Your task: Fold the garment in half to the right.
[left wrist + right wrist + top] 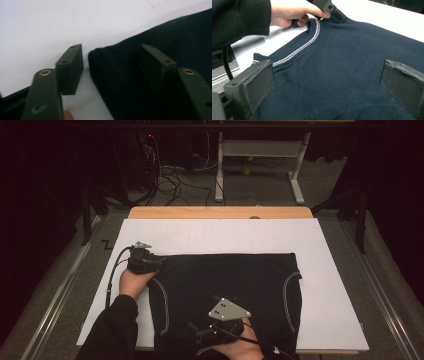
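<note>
Dark navy knit — a folded garment [227, 295] lies flat on the white board [330, 270] that covers the table, toward the near edge and slightly right of centre.

High view: the left gripper [146, 261] sits at the garment's far-left corner, held by the left hand [132, 281]. The right gripper [216, 327] rests over the near edge of the cloth, its grey plate on top. Risk here — the two holds are well apart, so a lift by one corner alone would likely drag the fold open.

Left gripper view: jaws apart, with the rolled corner of the garment [117, 75] between them. The left pad [71, 67] stands on bare board, just beside the cloth and not touching it; the right pad [155, 63] is over the fabric. The grip is not made. Judgement: if the jaws close at this height, they may catch the top layer only, or the thick edge could squirm out sideways. A pad scraping the board might also push the corner away.

Right gripper view: jaws wide apart, hovering over the garment [342, 70] near the pale-striped seam [297, 51], clamping nothing. Judgement: pressed down, they could bunch the knit; left idle, nothing anchors the cloth against a pull from the far corner.
</note>
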The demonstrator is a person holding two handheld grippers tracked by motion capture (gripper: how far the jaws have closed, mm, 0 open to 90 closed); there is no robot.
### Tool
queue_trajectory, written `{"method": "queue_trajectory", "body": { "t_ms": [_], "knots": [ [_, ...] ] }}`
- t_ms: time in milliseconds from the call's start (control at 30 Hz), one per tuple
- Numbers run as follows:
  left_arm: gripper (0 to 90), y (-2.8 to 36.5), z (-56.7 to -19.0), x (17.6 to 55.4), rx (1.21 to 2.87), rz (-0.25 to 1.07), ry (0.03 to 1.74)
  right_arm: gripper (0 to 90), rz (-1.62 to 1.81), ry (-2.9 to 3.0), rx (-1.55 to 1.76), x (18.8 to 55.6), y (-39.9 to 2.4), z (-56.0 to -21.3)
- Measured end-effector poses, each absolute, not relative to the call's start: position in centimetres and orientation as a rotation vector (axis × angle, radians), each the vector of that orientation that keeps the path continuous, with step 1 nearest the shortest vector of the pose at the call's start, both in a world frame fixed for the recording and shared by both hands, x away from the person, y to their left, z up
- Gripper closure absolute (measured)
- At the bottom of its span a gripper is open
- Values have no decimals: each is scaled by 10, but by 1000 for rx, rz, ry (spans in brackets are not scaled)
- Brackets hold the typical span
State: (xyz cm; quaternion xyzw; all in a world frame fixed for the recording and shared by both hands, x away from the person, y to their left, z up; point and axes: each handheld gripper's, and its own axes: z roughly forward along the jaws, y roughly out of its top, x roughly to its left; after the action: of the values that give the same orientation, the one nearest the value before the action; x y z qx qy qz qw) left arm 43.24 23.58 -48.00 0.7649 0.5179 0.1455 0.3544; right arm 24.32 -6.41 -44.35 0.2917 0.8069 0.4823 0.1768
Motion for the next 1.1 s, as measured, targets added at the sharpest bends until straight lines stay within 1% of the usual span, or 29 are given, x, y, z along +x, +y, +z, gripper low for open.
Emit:
{"method": "queue_trajectory", "body": {
  "t_ms": [33,67,167,267,400,600,833,967,1100],
  "knots": [
    [492,235,-480,431,1969,368,1341,0,1367,2288,825,243,-62,-444],
    [520,234,-481,431,1964,364,1338,0,1367,2294,823,243,-60,-444],
    [647,234,-481,428,1952,318,1319,0,1363,2310,814,243,-53,-444],
    [691,236,-482,427,1937,285,1312,0,1356,2332,804,242,-45,-445],
    [708,238,-483,426,1919,268,1316,0,1339,2376,788,241,-31,-446],
    [706,242,-484,427,1898,216,1301,0,1295,2450,756,238,-9,-452],
    [706,243,-485,427,1893,205,1298,13,1244,2544,761,236,15,-461],
    [705,242,-485,426,1896,211,1297,57,1211,2581,745,234,29,-466],
    [705,242,-485,426,1897,213,1297,159,1193,2616,725,230,39,-470]
  ]
}}
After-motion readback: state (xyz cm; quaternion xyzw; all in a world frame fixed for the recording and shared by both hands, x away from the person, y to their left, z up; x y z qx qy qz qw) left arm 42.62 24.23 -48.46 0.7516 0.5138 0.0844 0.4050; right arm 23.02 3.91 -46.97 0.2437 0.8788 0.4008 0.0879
